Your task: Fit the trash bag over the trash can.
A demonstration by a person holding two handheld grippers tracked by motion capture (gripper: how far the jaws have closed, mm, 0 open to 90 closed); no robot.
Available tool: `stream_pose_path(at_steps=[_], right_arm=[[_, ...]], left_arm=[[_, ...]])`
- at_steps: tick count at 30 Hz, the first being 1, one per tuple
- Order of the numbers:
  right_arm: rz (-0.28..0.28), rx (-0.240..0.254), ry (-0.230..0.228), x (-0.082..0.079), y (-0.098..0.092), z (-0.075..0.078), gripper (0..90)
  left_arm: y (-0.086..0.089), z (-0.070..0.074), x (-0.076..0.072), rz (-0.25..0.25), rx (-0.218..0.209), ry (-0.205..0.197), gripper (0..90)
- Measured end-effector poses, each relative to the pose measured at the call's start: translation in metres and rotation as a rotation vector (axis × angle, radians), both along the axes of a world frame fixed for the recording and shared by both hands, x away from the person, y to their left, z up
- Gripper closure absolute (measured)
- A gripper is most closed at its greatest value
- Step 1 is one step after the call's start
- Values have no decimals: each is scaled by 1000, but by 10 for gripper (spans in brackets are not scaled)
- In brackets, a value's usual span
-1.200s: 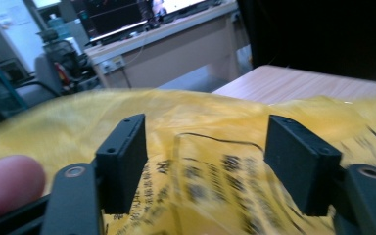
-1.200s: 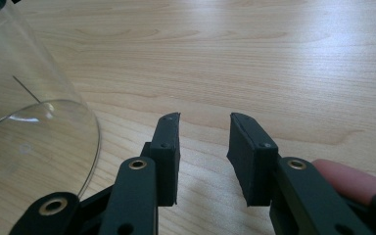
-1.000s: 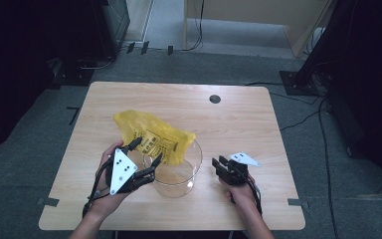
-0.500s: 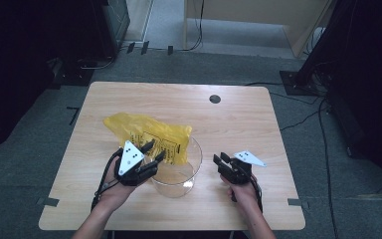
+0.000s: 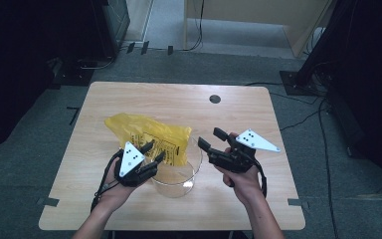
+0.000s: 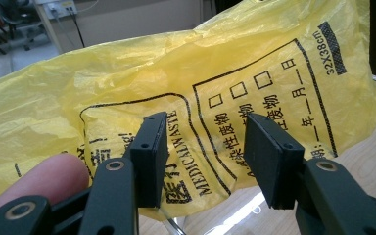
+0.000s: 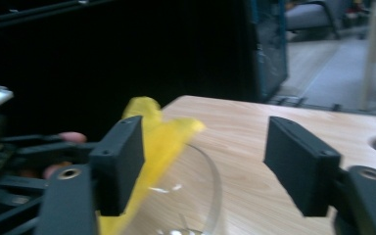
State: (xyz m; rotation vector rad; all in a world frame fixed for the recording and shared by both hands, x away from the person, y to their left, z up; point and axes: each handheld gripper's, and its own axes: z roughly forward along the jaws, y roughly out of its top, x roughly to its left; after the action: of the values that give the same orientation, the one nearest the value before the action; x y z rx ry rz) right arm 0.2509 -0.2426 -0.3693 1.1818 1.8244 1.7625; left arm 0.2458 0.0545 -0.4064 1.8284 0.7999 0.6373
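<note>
1. The wooden desk [image 5: 129, 99] carries everything here; a small round hole [image 5: 215, 98] sits near its far edge.
2. A yellow plastic bag [image 5: 144, 132] printed with black text lies crumpled on the left half of the desk, its near right end draped over the far left rim of the bowl. In the left gripper view the bag [image 6: 127, 88] lies right behind the fingers.
3. A clear glass bowl [image 5: 179, 181] stands upright near the front middle of the desk, between the two hands. Its rim [image 7: 210, 171] shows in the right gripper view with the yellow bag hanging over the left side.
4. The right gripper [image 5: 211, 139] is held above the desk just right of the bowl, pointing left and away. Its fingers [image 7: 120, 161] are released, with nothing between them; they have just been opening.
5. The left gripper [image 5: 154, 152] rests at the bowl's left rim, pointing at the bag's draped end. Its fingers [image 6: 152, 156] stand partly apart after closing in, and whether they pinch the bag or the rim cannot be told.
</note>
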Motion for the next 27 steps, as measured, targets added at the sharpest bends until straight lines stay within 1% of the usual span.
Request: stream_pose_path(at_steps=[3,5,7,10,12,13,15,16,18,19,22,23,24,26,27], right_arm=[[33,5,-18,-3,8,10,247],[50,9,-18,-4,12,15,215],[59,-1,-15,-4,16,17,186],[78,-23,12,0,21,16,181],[83,-53,46,3,26,13,203],[78,-75,59,5,29,10,237],[67,-110,108,11,35,5,301],[70,-120,129,13,36,2,363],[99,-122,143,18,39,-3,444],[111,-124,149,19,41,-5,504],[123,-166,127,19,47,-8,792],[115,-178,116,19,49,-9,865],[111,-190,115,19,49,-10,896],[103,-196,110,18,49,-12,900],[104,-198,112,18,48,-13,900]], left_arm=[[0,0,0,-1,-2,1,514],[0,0,1,-3,-2,1,514],[0,0,1,-3,-2,0,514],[0,0,1,-3,-2,0,514],[0,0,1,-2,-1,1,514],[0,0,1,-2,-1,1,514],[0,0,1,-4,0,0,514],[0,0,1,-4,1,1,514],[0,0,1,-6,3,1,514],[0,0,1,-6,2,1,514],[0,-1,1,-9,1,2,513],[0,0,1,-10,4,0,512],[1,0,1,-9,4,-2,510],[2,0,0,-9,-6,-5,503],[4,0,0,-13,-18,-6,494]])
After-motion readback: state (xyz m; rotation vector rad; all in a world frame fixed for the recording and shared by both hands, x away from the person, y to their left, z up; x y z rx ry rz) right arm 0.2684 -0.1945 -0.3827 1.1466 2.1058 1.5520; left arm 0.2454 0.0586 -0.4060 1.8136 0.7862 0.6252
